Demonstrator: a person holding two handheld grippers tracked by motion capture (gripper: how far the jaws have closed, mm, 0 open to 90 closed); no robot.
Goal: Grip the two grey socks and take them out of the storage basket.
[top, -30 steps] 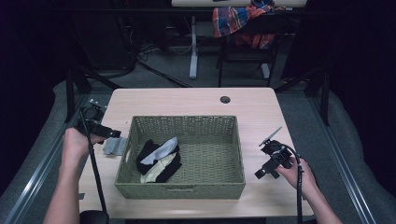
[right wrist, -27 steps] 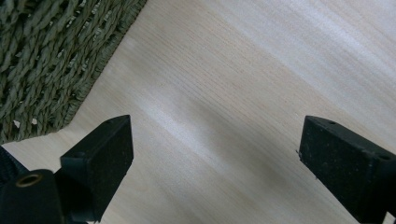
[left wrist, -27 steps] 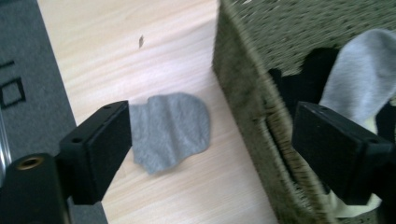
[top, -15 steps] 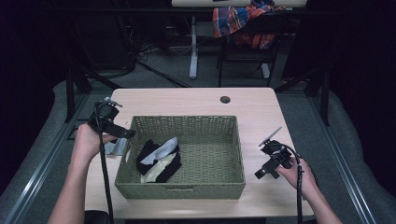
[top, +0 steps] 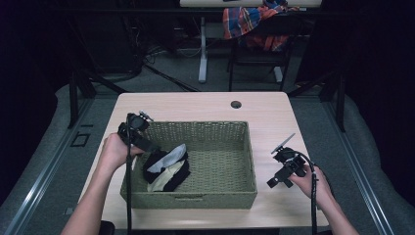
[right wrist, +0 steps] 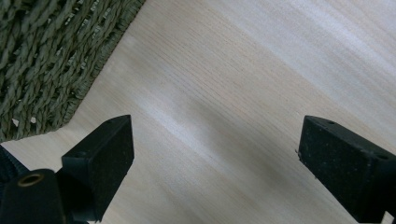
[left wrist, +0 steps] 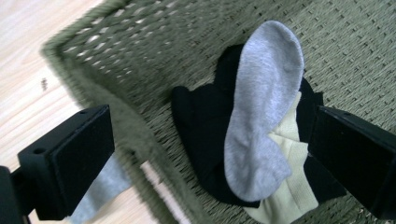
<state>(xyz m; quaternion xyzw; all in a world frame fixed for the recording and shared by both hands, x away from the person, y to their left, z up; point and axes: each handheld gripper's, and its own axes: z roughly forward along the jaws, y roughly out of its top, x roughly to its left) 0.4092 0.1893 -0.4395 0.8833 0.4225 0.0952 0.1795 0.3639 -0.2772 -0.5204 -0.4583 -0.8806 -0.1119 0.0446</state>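
A green woven basket [top: 220,196] [left wrist: 116,51] stands in the middle of the wooden table [top: 195,105]. In its left part lies a pile of socks: a grey sock [top: 170,156] [left wrist: 261,116] on top of a black sock [top: 152,162] [left wrist: 201,126] and a pale yellow sock [top: 161,182] [left wrist: 292,191]. My left gripper [top: 150,146] [left wrist: 210,135] hovers over the basket's left rim, aimed at the pile. Its jaws have just been opening, stand wide open, and hold nothing. Another grey sock [left wrist: 100,186] lies on the table outside the rim. My right gripper [top: 275,182] [right wrist: 215,140] is open over bare table right of the basket.
A round cable hole [top: 236,104] sits near the table's far edge. Behind the table stands a chair with a plaid cloth [top: 247,19] on it. The basket's right half holds no socks. Dark floor surrounds the table.
My left hand has moved to the right, from beside the basket to over its left rim, leaving the grey sock on the table. The right hand has stayed put.
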